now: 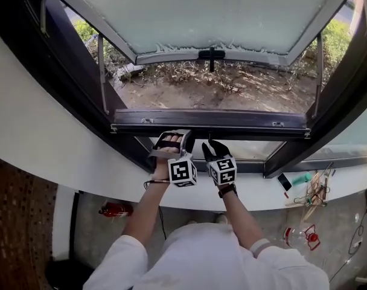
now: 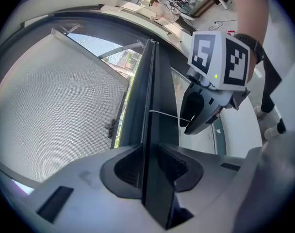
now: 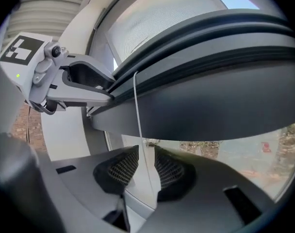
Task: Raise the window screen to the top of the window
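Nothing here holds much, just a white sill with some small clutter at the lower right of the head view, too small to sort out. One red fire extinguisher lies on the floor at lower left.

Counts: two grippers, one marker cube on each, one pull cord, one screen.

The window screen fills the opening in the upper middle. Its dark bottom rail runs level, left to right, across the centre of the frame.

The left gripper is clamped on the rail's thin edge, just below centre in the head view. The right gripper sits right beside it. Its jaws have a narrow gap between them, and the thin white cord hangs from the rail down through that gap.
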`<state>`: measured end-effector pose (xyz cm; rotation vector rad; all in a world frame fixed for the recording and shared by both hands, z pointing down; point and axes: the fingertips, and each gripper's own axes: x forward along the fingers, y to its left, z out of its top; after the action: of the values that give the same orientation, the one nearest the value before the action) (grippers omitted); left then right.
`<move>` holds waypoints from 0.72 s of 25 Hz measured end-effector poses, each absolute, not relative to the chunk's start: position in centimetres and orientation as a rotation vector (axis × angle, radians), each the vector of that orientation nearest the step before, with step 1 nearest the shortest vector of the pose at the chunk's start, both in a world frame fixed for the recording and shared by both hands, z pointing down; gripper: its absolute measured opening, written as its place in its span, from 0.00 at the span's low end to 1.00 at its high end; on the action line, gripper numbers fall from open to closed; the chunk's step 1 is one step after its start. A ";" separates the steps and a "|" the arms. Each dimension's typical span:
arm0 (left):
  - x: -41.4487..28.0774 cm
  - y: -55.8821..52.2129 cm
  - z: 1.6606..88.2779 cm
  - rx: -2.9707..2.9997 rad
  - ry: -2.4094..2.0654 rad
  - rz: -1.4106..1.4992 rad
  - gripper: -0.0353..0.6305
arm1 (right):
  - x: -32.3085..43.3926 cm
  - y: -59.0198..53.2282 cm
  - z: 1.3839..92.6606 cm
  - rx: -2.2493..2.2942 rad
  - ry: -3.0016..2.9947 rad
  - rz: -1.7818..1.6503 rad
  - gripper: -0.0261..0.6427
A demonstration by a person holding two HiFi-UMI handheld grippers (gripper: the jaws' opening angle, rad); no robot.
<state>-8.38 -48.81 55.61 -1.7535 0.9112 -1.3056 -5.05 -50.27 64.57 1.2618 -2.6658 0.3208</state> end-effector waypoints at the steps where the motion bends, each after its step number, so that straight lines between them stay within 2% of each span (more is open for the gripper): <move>1: -8.4 -48.8 55.6 -1.756 0.910 -1.309 0.20 | -5.3 -50.3 64.9 1.252 -2.662 0.324 0.19; 11: -8.5 -48.8 55.4 -1.771 0.922 -1.296 0.20 | -5.7 -49.1 70.1 1.167 -2.604 0.430 0.19; 18: -8.6 -48.9 55.3 -1.774 0.928 -1.284 0.20 | -5.2 -47.6 73.7 1.118 -2.538 0.478 0.09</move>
<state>-8.61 -48.86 55.34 -1.7745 0.9278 -1.2841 -5.17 -47.61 73.65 1.1176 -2.5381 0.4779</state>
